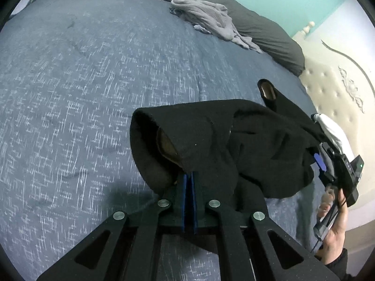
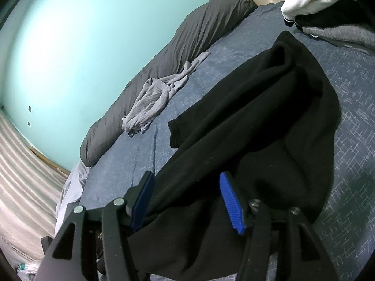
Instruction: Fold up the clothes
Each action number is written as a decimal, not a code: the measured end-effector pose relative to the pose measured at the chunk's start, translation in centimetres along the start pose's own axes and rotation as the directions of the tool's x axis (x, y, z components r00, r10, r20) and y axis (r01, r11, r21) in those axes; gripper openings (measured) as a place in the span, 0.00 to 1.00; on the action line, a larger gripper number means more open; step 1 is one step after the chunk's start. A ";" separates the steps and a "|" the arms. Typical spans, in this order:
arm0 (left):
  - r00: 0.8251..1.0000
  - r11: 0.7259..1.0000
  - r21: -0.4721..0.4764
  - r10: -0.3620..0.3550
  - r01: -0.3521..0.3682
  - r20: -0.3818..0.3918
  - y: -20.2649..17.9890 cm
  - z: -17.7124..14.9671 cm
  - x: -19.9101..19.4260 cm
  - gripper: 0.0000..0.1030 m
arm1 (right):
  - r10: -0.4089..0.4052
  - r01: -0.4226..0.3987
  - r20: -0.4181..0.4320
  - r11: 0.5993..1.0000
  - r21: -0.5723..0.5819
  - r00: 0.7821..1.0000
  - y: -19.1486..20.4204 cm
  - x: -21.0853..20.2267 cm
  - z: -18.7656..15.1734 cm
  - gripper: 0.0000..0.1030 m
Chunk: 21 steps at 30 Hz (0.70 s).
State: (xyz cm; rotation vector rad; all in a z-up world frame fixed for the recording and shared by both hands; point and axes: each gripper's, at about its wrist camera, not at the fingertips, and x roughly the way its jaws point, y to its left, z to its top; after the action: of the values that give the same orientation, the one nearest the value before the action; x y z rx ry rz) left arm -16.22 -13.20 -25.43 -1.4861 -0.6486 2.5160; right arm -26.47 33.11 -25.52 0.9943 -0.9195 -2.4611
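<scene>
Black garment held up over the blue bedspread between two hand-held grippers.

Left wrist view: the left gripper [image 1: 188,180] is clenched on a fold of the black garment [image 1: 211,140], which hangs above the bedspread [image 1: 82,93]; a crumpled grey garment [image 1: 208,18] lies near the dark pillows [image 1: 269,32], and a hand [image 1: 335,238] holds the right gripper at the cloth's far edge. Right wrist view: the right gripper [image 2: 187,201] has its jaws apart with black cloth lying between them, seemingly unpinched, though folds hide the left pad's contact; white and grey clothes [image 2: 316,0] sit beyond.
</scene>
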 end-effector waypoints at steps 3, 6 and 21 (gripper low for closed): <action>1.000 1.000 -0.007 -0.009 0.009 0.006 0.1 0.7 0.1 0.06 | 0.002 -0.002 -0.001 1.000 0.005 1.000 0.0 0.0 0.0 0.58; 1.000 1.000 -0.017 -0.016 0.016 0.012 0.4 1.6 0.1 0.13 | 0.005 -0.005 -0.003 1.000 0.011 1.000 -0.1 0.1 0.0 0.58; 0.993 0.979 -0.168 -0.109 0.116 0.049 4.0 7.0 1.0 0.43 | -0.011 0.011 -0.006 1.000 0.017 1.000 -0.3 0.4 -0.2 0.58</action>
State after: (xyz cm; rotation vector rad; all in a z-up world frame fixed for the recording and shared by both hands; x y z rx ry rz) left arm -22.35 -18.43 -25.03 -1.4105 -0.9494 2.4627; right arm -26.58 33.05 -26.03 1.0148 -0.9375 -2.4617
